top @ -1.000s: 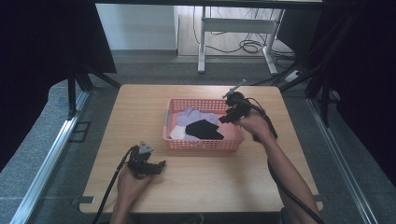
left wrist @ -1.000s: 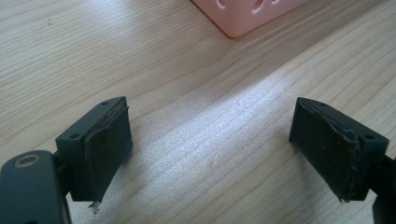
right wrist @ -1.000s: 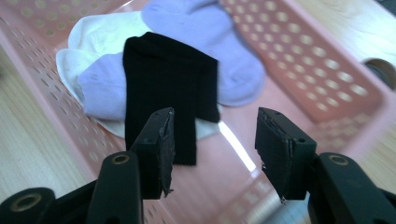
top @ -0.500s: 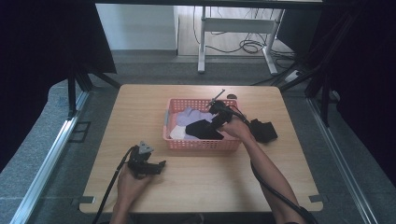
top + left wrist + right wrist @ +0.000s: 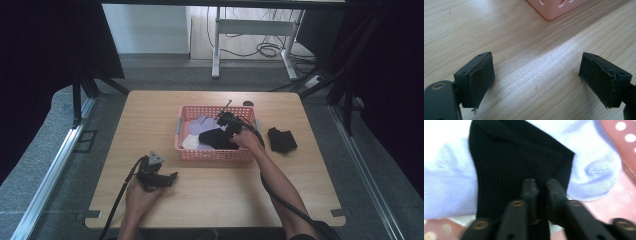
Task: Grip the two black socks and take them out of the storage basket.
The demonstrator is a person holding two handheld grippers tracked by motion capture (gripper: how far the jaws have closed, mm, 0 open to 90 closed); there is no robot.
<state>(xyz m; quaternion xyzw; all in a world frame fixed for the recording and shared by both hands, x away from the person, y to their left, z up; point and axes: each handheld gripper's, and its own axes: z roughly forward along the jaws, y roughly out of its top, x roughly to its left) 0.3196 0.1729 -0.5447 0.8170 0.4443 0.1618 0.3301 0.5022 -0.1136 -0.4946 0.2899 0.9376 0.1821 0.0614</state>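
A pink plastic basket (image 5: 215, 155) sits mid-table with several socks in it: a black sock (image 5: 215, 137), a lilac one (image 5: 202, 124) and a white one (image 5: 191, 142). My right gripper (image 5: 223, 129) reaches down into the basket. In the right gripper view its jaws (image 5: 542, 187) are pinched together on a fold of the black sock (image 5: 506, 165), which lies over a pale lilac sock (image 5: 594, 167). My left gripper (image 5: 169, 178) rests low over the table in front of the basket's left corner. It stands open (image 5: 536, 80) with bare wood between the jaws.
A black sock (image 5: 282, 140) lies on the table to the right of the basket. The basket's corner (image 5: 554, 7) shows ahead of the left gripper. A desk frame and cables (image 5: 260, 47) stand on the floor beyond the far edge.
A black sock came to lie on the table at the right. My right gripper moved left from the basket's right rim into the basket, onto another black sock. The left gripper stayed still.
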